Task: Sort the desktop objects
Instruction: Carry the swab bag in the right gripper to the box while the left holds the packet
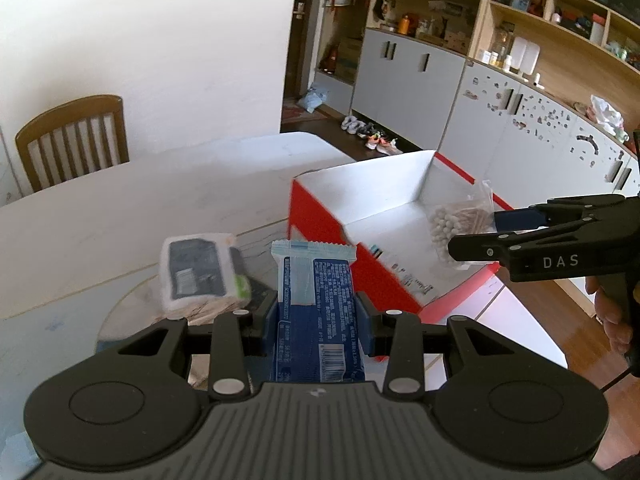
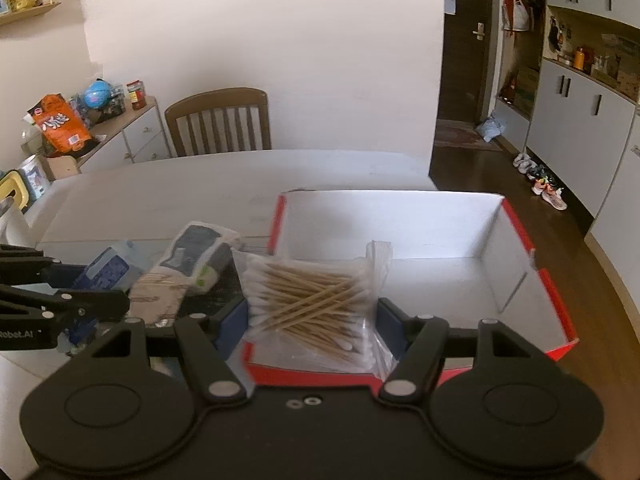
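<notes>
While both tilt down, the left gripper (image 1: 318,322) grasps a blue wrapped packet (image 1: 320,312) beside the red-and-white cardboard box (image 2: 556,292); the right gripper (image 2: 312,314) grasps a clear cotton-swab bag (image 2: 308,300) over its roomy white floor.

A white table (image 2: 160,192) carries a red box (image 2: 556,300) with a white inside at its right edge; just left of the box lies a white-wrapped pack (image 2: 196,256), perhaps tissues, on a paler sheet (image 2: 156,300)
</notes>
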